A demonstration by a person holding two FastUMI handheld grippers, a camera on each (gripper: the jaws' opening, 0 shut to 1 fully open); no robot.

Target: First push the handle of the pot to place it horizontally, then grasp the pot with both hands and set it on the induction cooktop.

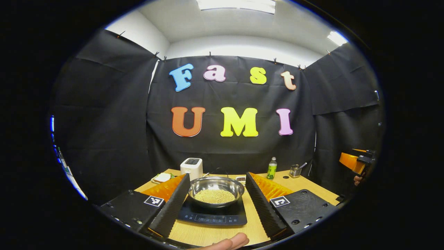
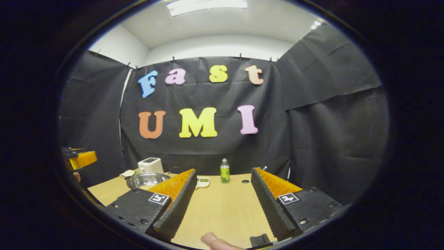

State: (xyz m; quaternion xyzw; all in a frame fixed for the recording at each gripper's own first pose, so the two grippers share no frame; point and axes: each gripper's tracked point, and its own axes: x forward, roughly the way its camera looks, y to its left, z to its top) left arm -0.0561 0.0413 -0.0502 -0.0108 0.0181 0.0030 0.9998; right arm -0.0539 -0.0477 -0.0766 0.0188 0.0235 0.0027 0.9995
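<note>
I see the pot (image 1: 215, 192) sitting on the cooktop (image 1: 212, 215), grain inside it. My left gripper (image 1: 216, 203) is spread wide, fingers flanking the pot without touching, gripping nothing. My right gripper (image 2: 222, 205) is also wide open and empty over the table (image 2: 225, 208), well right of the pot (image 2: 145, 180). A bottle (image 1: 272, 168) stands behind the cooktop.

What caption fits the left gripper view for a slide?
Open left gripper framing a steel pot of pale grains already on the induction cooktop.
</note>
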